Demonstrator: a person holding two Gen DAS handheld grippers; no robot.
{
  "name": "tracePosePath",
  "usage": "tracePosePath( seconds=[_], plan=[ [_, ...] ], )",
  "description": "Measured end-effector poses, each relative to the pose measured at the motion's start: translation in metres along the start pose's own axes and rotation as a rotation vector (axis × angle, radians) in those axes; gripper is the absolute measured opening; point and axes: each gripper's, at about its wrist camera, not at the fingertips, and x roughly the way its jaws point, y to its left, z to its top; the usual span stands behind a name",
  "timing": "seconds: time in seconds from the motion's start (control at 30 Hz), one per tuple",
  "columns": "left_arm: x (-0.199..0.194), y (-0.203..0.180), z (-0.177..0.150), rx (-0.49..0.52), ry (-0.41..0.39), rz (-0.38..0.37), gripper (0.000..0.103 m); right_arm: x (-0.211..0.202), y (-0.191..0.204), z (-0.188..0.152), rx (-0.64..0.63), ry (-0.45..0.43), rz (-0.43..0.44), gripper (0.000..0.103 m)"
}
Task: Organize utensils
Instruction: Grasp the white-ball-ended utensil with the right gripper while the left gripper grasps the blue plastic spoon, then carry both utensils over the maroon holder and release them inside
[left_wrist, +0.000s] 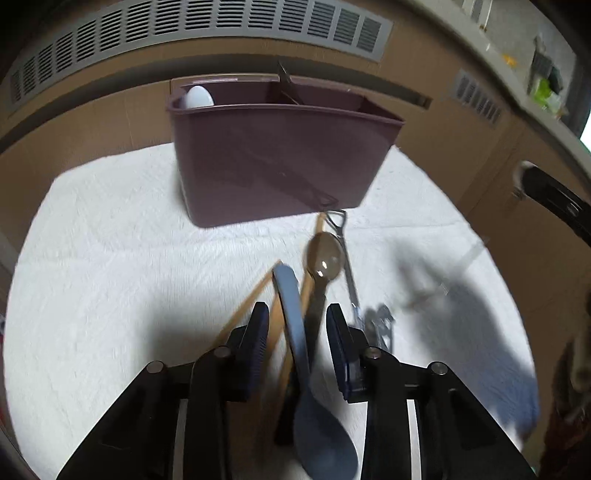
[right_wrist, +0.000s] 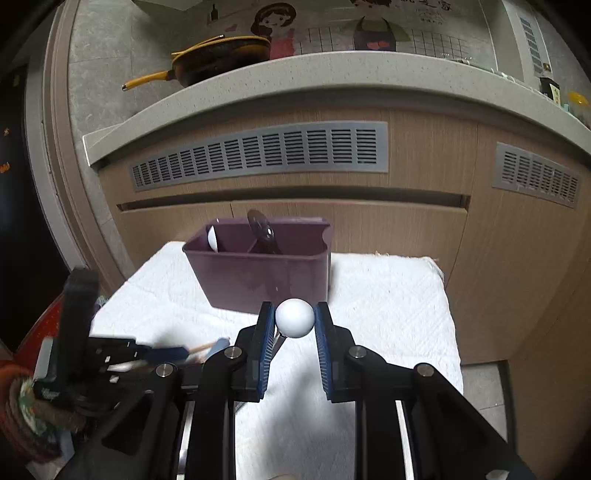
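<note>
Left wrist view first: the left gripper (left_wrist: 295, 325) hangs over the white textured cloth (left_wrist: 110, 295) with its blue-padded fingers (left_wrist: 255, 332) spread apart, and the grey-blue plastic spoon (left_wrist: 303, 362) runs up between them, touching neither pad as far as the blur shows. Just beyond it lie the pale wooden chopsticks (left_wrist: 258, 291), a glossy brown spoon (left_wrist: 323, 258), and a thin metal utensil (left_wrist: 349, 269) with a loop end, all in a loose pile just in front of the maroon plastic organizer bin (left_wrist: 280, 162). That bin stands upright on the cloth; a white round object (left_wrist: 199, 96) sits in its left compartment and a dark utensil (left_wrist: 286, 79) leans out of the middle one.

Over to the right wrist view: the right gripper (right_wrist: 294, 319) is clamped on a white ball-shaped utensil end (right_wrist: 294, 317), both pads pressing its sides, in front of the bin. Behind the bin, a wooden cabinet with grey vent grilles (right_wrist: 258, 155), and a yellow-handled frying pan (right_wrist: 207, 62) on the counter above.
</note>
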Motion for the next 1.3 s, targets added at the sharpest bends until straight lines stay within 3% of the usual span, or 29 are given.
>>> tracePosePath(
  seconds=[0.13,0.23,0.6,1.03,1.3],
  plan=[
    [0.024,-0.001,0.013,-0.001,0.079,0.013,0.022,0.003,-0.002,-0.007,-0.010,0.009,-0.014,0.020],
    [0.029,0.004,0.016,-0.018,0.090,0.032,0.015,0.004,-0.004,-0.010,-0.012,0.012,-0.015,0.020],
    [0.013,0.016,-0.001,-0.042,0.053,0.015,0.014,0.008,0.001,-0.009,-0.022,0.009,-0.022,0.020],
    [-0.073,0.019,-0.003,-0.074,-0.199,-0.042,0.013,-0.009,0.025,-0.003,-0.092,-0.024,-0.038,0.020],
    [-0.098,0.022,-0.001,-0.072,-0.268,-0.031,0.013,-0.024,0.033,0.004,-0.106,-0.048,-0.045,0.020]
  ],
)
